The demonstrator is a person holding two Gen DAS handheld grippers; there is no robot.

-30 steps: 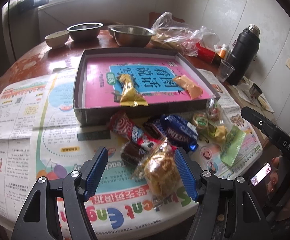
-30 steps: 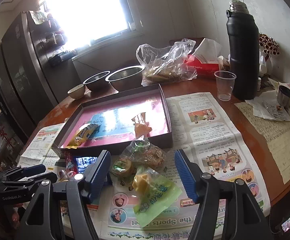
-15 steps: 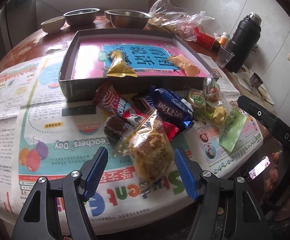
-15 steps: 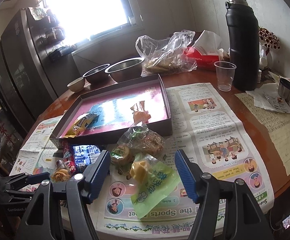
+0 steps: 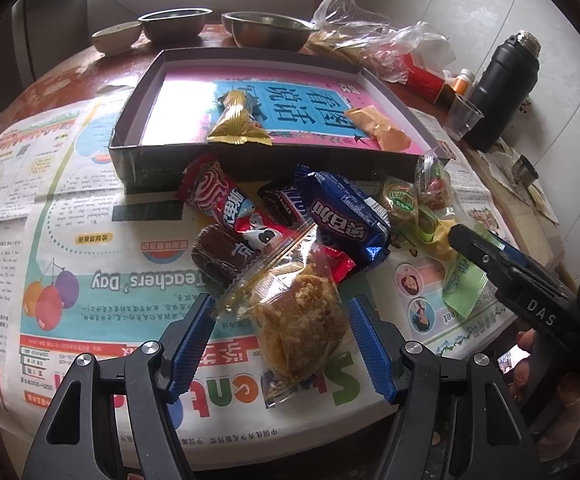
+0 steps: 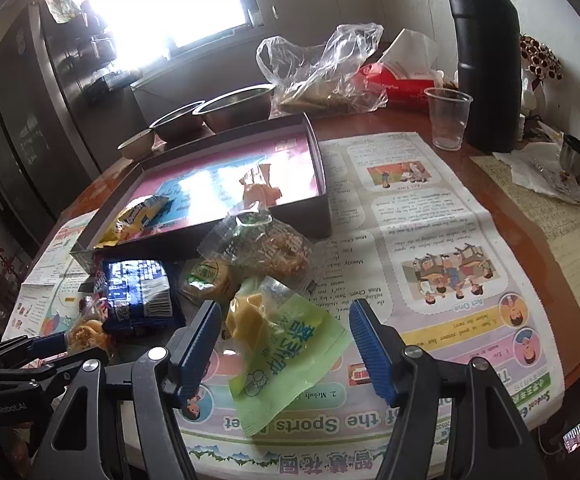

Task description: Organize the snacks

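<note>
A pile of wrapped snacks lies on newspaper in front of a shallow box (image 5: 225, 160) with a pink and blue base. A gold packet (image 5: 235, 120) and an orange packet (image 5: 378, 126) lie inside the box. My left gripper (image 5: 281, 340) is open, its blue fingers on either side of a clear-wrapped crumbly cake (image 5: 294, 320). Behind it lie a red packet (image 5: 225, 200) and a dark blue packet (image 5: 342, 216). My right gripper (image 6: 283, 348) is open around a light green packet (image 6: 285, 356); it also shows in the left wrist view (image 5: 490, 256).
Metal bowls (image 5: 265, 32), a plastic bag (image 6: 322, 72), a red tissue pack (image 6: 394, 80), a clear cup (image 6: 448, 118) and a tall black flask (image 6: 486, 60) stand behind and right of the box. The round table's front edge (image 5: 249, 444) is close below both grippers.
Both grippers have moved forward and down toward the snack pile. The left one now straddles the clear-wrapped cake, the right one the green packet. Both stay open.
</note>
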